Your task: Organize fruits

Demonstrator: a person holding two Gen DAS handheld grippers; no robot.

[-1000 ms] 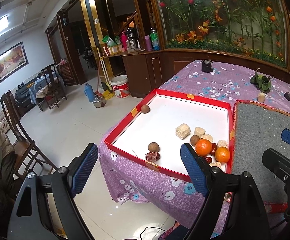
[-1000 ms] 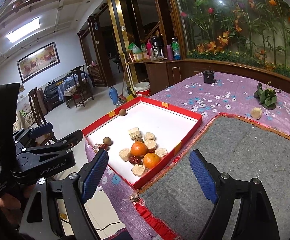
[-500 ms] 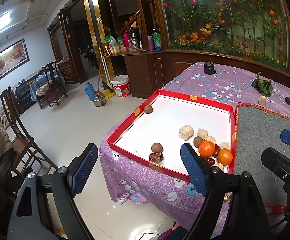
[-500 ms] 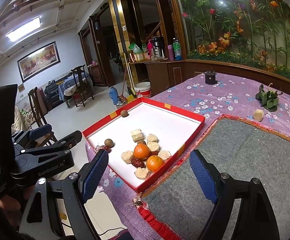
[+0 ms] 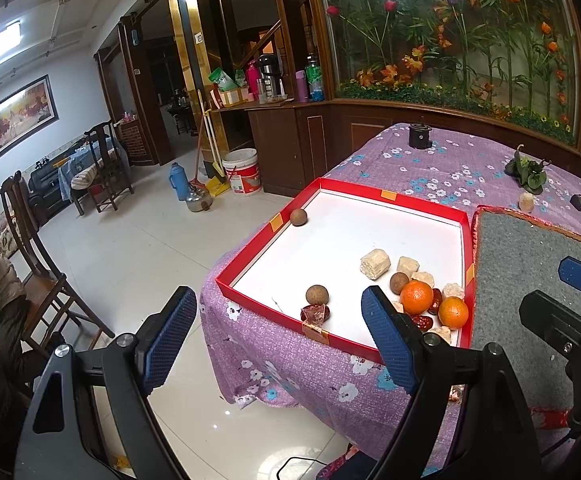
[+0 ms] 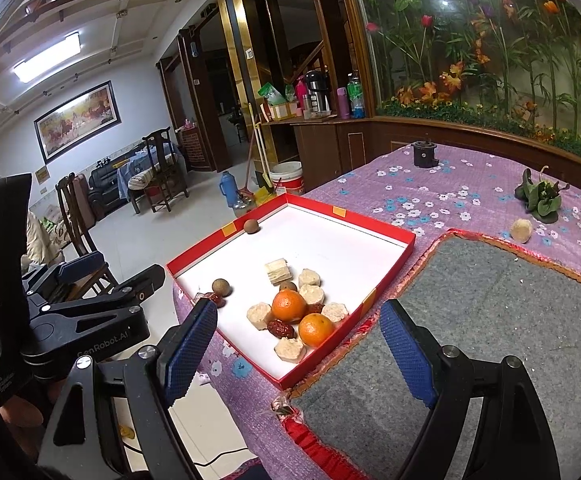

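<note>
Both tools stand wide open and empty. The left tool (image 5: 278,344) hangs short of the table's near edge, its pads bracketing bare floor and cloth; the right tool (image 6: 298,364) hangs over the near edge of the grey mat (image 6: 490,320), nothing between its pads.

Judged step: approach, before any first pick. No fruit is touched. The next move calls for one tool to advance toward twelve o'clock and descend over a single piece, pads either side of it.

The fruits lie in the red tray (image 6: 370,304) on the table (image 6: 430,188), at eleven o'clock from the right tool. Two oranges (image 6: 288,305) sit touching a cluster of pale cut chunks (image 6: 310,278) and dark red dates (image 6: 280,328). Two brown round fruits (image 6: 221,286) lie apart, one in the far left corner. The tight cluster risks pads nudging neighbours.
</note>
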